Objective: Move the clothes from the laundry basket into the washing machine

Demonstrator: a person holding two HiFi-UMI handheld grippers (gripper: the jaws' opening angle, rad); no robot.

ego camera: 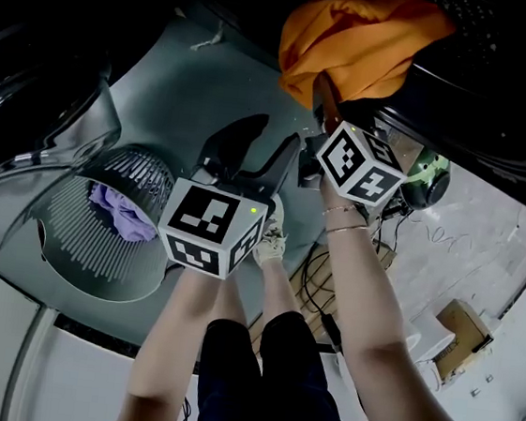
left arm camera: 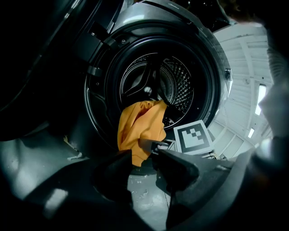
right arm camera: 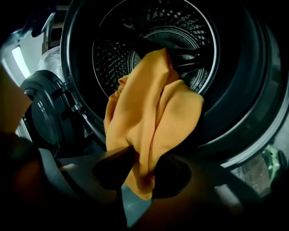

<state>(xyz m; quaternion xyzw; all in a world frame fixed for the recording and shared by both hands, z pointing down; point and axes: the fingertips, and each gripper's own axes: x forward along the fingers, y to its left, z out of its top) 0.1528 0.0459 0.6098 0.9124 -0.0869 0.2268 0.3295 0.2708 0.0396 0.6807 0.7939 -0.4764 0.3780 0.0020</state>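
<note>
Right gripper view shows your right gripper clenched on the lower end of the ribbed orange cloth garment. The garment hangs over the front lip of the dark perforated washing-machine drum, its top inside and most of it outside. Your left gripper is spread and holds nothing, just beside. Let go here and the hanging weight would likely drag it onto the grey floor. A lilac garment waits in the grey slatted laundry basket.
</note>
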